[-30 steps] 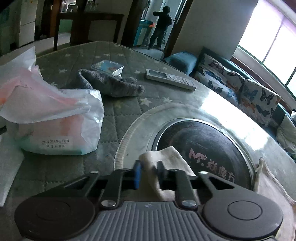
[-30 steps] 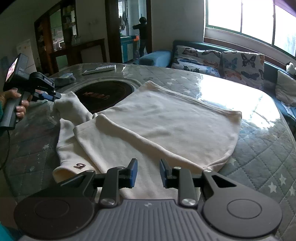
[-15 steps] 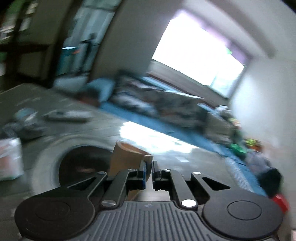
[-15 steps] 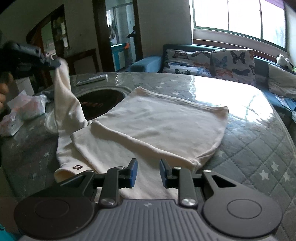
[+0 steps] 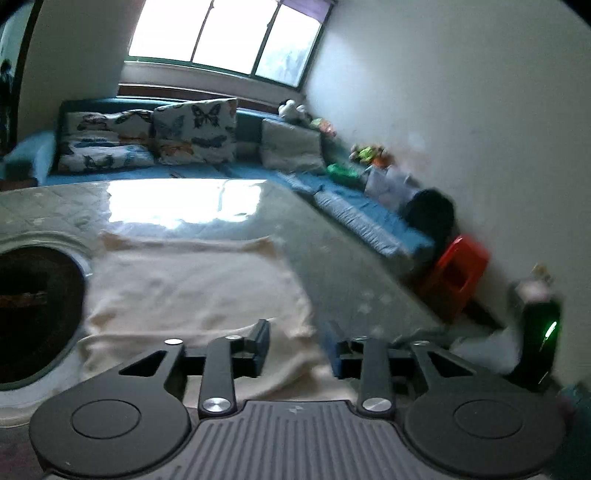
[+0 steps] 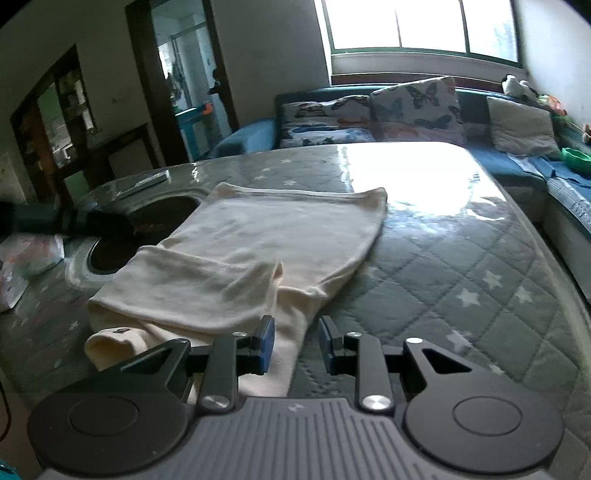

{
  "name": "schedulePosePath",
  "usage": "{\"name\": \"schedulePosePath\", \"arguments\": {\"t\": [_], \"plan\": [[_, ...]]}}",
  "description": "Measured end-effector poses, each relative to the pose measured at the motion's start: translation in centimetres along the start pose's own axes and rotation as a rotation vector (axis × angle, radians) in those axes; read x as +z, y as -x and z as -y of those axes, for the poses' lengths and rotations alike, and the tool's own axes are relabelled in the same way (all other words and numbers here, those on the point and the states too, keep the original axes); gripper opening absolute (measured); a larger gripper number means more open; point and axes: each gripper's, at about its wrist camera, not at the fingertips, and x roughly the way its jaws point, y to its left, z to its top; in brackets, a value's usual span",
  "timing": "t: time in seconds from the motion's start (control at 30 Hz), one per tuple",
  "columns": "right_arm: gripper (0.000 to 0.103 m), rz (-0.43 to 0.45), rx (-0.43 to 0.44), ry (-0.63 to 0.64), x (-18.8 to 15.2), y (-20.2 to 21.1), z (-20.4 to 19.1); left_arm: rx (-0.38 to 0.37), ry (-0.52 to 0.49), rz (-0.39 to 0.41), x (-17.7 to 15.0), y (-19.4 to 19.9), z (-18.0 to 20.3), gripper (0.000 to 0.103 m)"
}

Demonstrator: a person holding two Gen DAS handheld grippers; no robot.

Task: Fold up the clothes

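Garment (image 6: 266,251) lies on the table (image 6: 461,280), one sleeve folded across the body. Left gripper (image 5: 295,345) and right gripper (image 6: 293,341): jaws spread, holding nothing. Risk: right jaws, low over the near sleeve (image 6: 291,332), may pinch two layers and drag the fold askew.

Bright daylight is let in thru a wide window (image 6: 421,26) & reflected off the quilted, star-patterned desk (image 6: 461,258). A blue sofa (image 5: 354,218) w/ butterfly cushions (image 6: 413,107) is set along pale walls (image 5: 461,110). A dark doorway (image 6: 177,81) is seen at left.
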Motion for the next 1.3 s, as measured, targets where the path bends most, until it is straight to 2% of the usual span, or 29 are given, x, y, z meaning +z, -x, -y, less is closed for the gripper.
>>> {"name": "schedulePosePath", "arguments": {"t": [0.13,0.27,0.37,0.5,0.6,0.73,0.87,0.97,1.03,1.1,1.3], "plan": [[0.026,-0.006,0.028,-0.020,0.2,-0.4,0.1,0.149,-0.010,-0.014,-1.7,0.9,-2.8,0.041],[0.026,-0.023,0.063,-0.024,0.5,-2.0,-0.6,0.256,0.000,-0.065,-3.7,1.6,-5.6,0.045],[0.026,-0.035,0.079,-0.006,0.7,-2.9,-1.5,0.305,0.018,-0.103,-5.0,2.3,-7.4,0.047],[0.025,-0.060,0.065,0.039,0.8,-3.9,-2.6,0.325,0.016,-0.116,-6.3,3.1,-8.3,0.053],[0.009,-0.070,0.045,0.058,0.8,-4.0,-2.9,0.333,0.003,-0.127,-6.8,3.0,-8.6,0.053],[0.003,-0.036,0.040,0.086,1.3,-2.4,-3.5,0.355,-0.031,-0.136,-7.2,2.5,-8.7,0.051],[0.001,0.005,0.047,0.115,1.8,0.1,-4.2,0.354,-0.034,-0.135,-7.3,2.2,-9.1,0.025],[0.003,0.009,0.057,0.118,1.9,1.0,-4.3,0.348,-0.044,-0.132,-7.3,2.4,-9.0,0.025],[0.018,-0.006,0.064,0.101,1.7,0.4,-3.8,0.336,-0.038,-0.133,-7.4,2.4,-9.0,0.025],[0.025,-0.020,0.050,0.090,1.5,-0.5,-3.4,0.338,-0.036,-0.134,-7.5,2.4,-8.8,0.027],[0.025,-0.060,0.041,0.062,0.8,-3.6,-2.5,0.348,-0.020,-0.130,-7.5,2.2,-8.9,0.031]]}}
